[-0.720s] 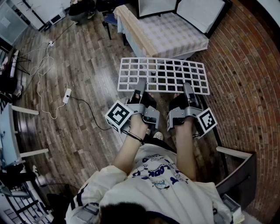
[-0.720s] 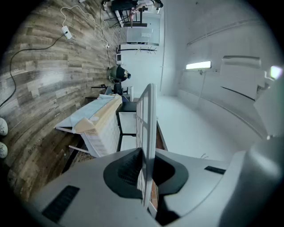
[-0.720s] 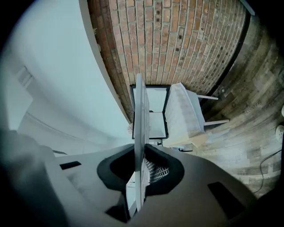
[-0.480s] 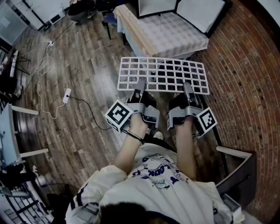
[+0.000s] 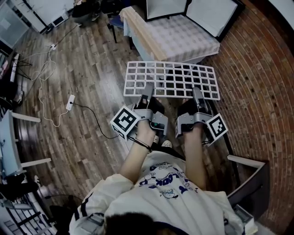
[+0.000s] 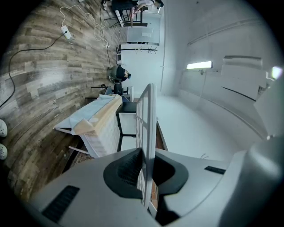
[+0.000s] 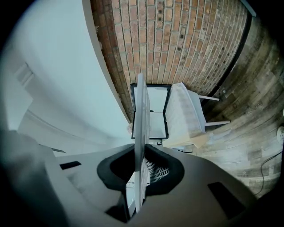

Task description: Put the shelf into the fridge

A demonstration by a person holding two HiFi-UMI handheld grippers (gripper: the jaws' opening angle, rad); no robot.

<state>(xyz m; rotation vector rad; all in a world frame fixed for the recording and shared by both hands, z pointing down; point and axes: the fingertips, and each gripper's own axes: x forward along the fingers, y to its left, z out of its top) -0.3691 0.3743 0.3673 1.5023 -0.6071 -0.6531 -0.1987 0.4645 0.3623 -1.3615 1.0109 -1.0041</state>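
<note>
**Q:** What does the head view show?

**A:** I'm looking steeply down at a white lattice shelf (image 5: 172, 79) held flat above the wooden floor (image 5: 92, 92). The left tool (image 5: 148, 92) and right tool (image 5: 196, 94) each grip its near edge. Past the shelf is a cloth-covered worktop (image 5: 170, 36), and behind that an open white cabinet (image 5: 193, 13) that may be the fridge. A brick wall (image 5: 257, 92) runs along the right.

**Q:** And the left gripper view?

**A:** The shelf (image 6: 148, 128) shows edge-on, and the left tool is clenched on its rim, pads against both faces.

**Q:** The right gripper view?

**A:** It's the same there. The right tool is clamped on the shelf's (image 7: 140, 124) thin edge, with the dark-framed cabinet straight ahead.

**Q:** What could go wrong?

**A:** In my judgement both grips sit on one long edge, so the far side could droop and twist the shelf loose. If I carry it forward, its far corners could catch the worktop or the brick wall. If one tool leads the other, the shelf may jam at the opening.
</note>
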